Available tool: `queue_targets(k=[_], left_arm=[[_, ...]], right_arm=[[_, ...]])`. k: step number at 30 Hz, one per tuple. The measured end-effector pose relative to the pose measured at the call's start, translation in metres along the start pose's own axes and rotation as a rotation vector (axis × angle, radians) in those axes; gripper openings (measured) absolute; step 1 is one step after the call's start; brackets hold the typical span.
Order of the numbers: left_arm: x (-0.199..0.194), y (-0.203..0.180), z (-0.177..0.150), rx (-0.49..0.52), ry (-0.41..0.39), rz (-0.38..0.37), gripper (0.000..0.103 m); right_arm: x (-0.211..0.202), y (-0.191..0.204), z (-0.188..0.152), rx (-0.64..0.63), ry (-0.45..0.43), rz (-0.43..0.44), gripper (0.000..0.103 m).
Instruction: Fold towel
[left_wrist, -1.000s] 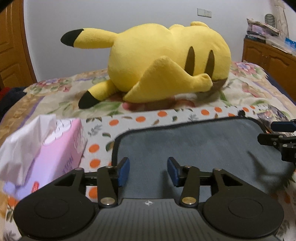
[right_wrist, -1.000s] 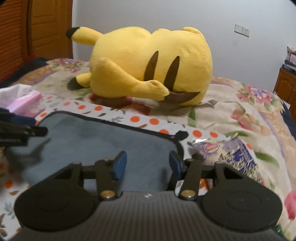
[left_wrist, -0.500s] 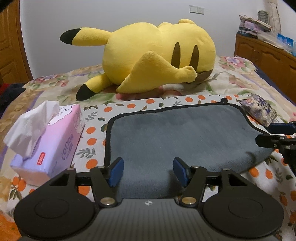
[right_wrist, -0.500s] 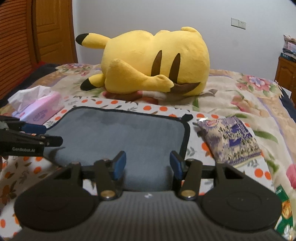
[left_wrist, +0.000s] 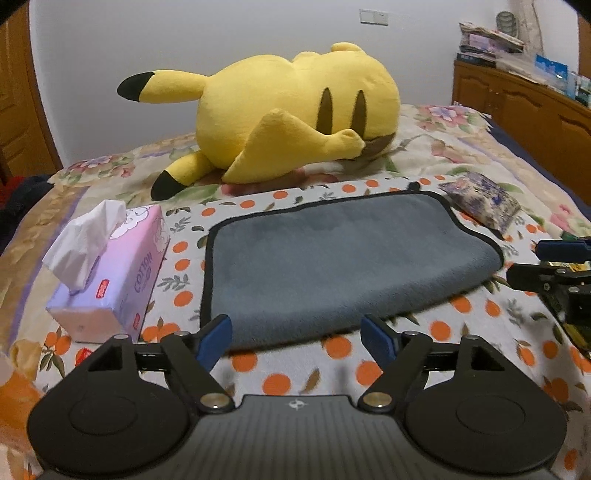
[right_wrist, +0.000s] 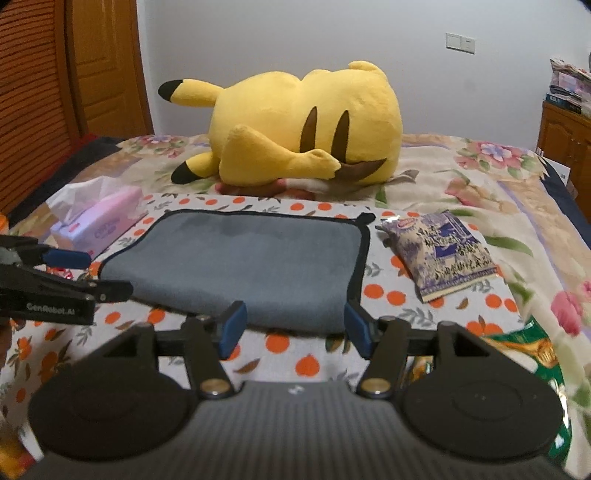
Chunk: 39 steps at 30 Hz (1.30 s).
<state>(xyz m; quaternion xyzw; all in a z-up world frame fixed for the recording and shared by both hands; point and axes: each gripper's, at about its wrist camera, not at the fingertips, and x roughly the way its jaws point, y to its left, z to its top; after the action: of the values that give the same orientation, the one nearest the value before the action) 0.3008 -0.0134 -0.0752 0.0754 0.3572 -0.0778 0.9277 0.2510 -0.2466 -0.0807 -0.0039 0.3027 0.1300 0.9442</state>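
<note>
A grey towel with black trim lies on the orange-dotted cloth on the bed, folded over with its rounded fold toward me; it also shows in the right wrist view. My left gripper is open and empty, just short of the towel's near edge. My right gripper is open and empty, at the towel's near right corner. Each gripper shows at the side of the other's view: the right one and the left one.
A pink tissue box stands left of the towel. A purple snack packet lies right of it. A large yellow plush lies behind. A green packet lies at the near right. A wooden cabinet stands at the right.
Both grippers have pulled back toward me and away from the towel, which now lies wholly ahead of the fingers. Their jaws have opened wider.
</note>
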Motion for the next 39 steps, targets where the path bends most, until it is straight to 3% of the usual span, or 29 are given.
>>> queue_targets(k=[6,27,39], left_arm=[[-0.019,-0.009,-0.007,0.017,0.001,-0.012,0.079],[-0.079,-0.029,-0.021,0.009,-0.018,-0.036,0.096],[-0.112,-0.029,-0.032,-0.001,-0.023,-0.017,0.102]], right_arm=[[-0.016,-0.001,-0.009,0.024,0.001,-0.012,0.067],[-0.066,0.001,-0.019,0.057,-0.04,-0.042,0.099],[-0.096,0.009,-0.017,0.042,-0.058,-0.053,0.103]])
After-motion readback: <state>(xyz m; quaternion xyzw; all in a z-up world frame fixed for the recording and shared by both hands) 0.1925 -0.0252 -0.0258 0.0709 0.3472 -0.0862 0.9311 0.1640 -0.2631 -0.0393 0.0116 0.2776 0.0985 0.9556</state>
